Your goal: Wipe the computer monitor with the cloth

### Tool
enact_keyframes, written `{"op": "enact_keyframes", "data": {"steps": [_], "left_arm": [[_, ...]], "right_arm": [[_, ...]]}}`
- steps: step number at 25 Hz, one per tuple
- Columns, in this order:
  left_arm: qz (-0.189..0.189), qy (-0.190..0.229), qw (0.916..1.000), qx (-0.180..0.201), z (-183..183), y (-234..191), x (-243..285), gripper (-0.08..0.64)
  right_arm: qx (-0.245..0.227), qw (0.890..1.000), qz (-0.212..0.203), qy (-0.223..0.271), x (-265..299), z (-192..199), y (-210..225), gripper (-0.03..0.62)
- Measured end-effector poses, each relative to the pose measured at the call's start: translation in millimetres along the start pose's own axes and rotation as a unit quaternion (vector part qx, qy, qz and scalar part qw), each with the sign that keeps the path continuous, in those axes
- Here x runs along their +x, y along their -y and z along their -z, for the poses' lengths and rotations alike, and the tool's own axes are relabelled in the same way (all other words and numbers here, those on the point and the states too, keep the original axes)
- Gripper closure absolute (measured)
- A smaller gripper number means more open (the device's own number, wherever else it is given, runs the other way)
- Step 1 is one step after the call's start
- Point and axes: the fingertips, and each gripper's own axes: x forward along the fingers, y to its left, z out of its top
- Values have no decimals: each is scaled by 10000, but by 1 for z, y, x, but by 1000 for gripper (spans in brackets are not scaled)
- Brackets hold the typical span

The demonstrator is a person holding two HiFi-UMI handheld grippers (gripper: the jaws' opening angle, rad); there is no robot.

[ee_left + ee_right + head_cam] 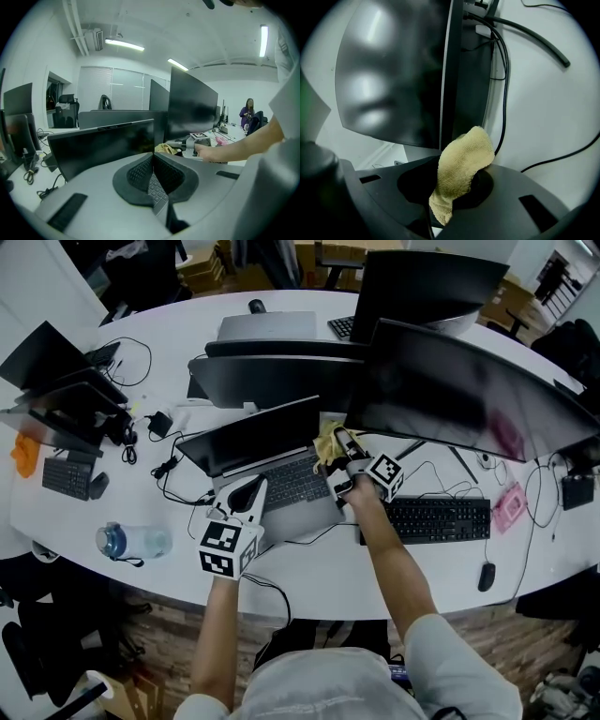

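**One grip full, one empty**

My left claw [251, 493] points forward with its jaws pressed together and nothing between them. My bare left forearm [217, 634] runs straight back toward my body. My right claw [339, 444] reaches farther ahead, its jaws clamped on a yellow cloth [461, 164] that bulges up between them. My right arm [398, 568] is stretched out and angled to the left, with a pale sleeve [450, 652] covering it from the elbow back.

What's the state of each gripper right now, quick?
Left gripper: closed, holding nothing.
Right gripper: closed on the yellow cloth.
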Motion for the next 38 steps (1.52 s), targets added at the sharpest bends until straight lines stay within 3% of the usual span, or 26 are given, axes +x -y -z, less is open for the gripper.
{"op": "enact_keyframes", "data": {"steps": [6,10,23,38], "left_arm": [[-71,-22,10000,11,2,-6,-6,540],[-71,-24,10000,38,3,-7,-10,541],[-9,229,9997,60,-20,0,-19,540],[30,482,9987,161,-50,-5,-36,541]], "right_arm": [[693,9951,-422,557,2,2,-18,503],[667,9915,-836,748,5,-2,-40,503],[850,9861,-850,1148,-1,-7,-107,505],[574,9841,-1015,1338,-4,-17,-214,509]]}}
